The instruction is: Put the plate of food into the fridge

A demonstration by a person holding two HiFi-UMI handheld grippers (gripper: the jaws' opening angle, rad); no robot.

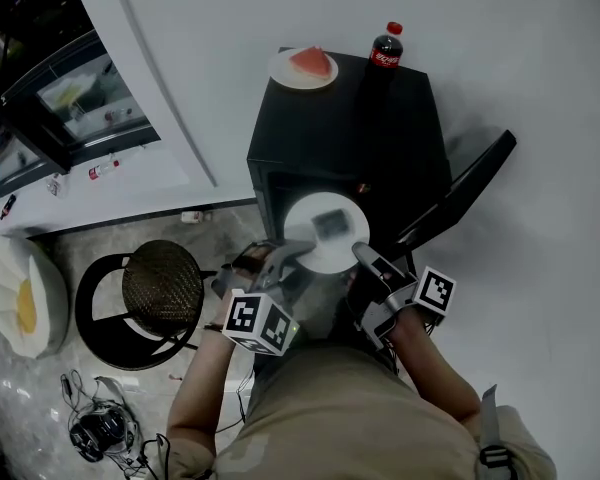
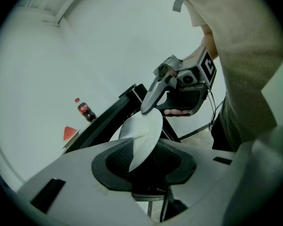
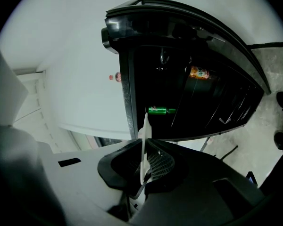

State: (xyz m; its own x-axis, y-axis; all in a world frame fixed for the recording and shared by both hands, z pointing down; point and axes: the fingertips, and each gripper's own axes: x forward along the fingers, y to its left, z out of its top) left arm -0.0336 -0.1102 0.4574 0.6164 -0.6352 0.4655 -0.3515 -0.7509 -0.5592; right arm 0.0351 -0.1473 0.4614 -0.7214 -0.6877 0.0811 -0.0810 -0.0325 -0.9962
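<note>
A white plate (image 1: 325,246) hangs level in front of the open black fridge (image 1: 320,138), with a dark, blurred item (image 1: 330,223) lying on it. My left gripper (image 1: 292,251) is shut on its left rim and my right gripper (image 1: 361,255) on its right rim. In the left gripper view the plate (image 2: 144,135) runs from my jaws (image 2: 141,160) across to the right gripper (image 2: 153,103) at its far edge. The right gripper view shows the plate (image 3: 144,142) edge-on between the pads (image 3: 160,164), facing the fridge's dark inside (image 3: 188,79).
The fridge door (image 1: 470,188) stands open to the right. On the fridge top sit a plate with a watermelon slice (image 1: 303,68) and a cola bottle (image 1: 385,48). Inside lies a green bottle (image 3: 160,110). A round stool (image 1: 160,288) stands left; cables (image 1: 100,428) lie on the floor.
</note>
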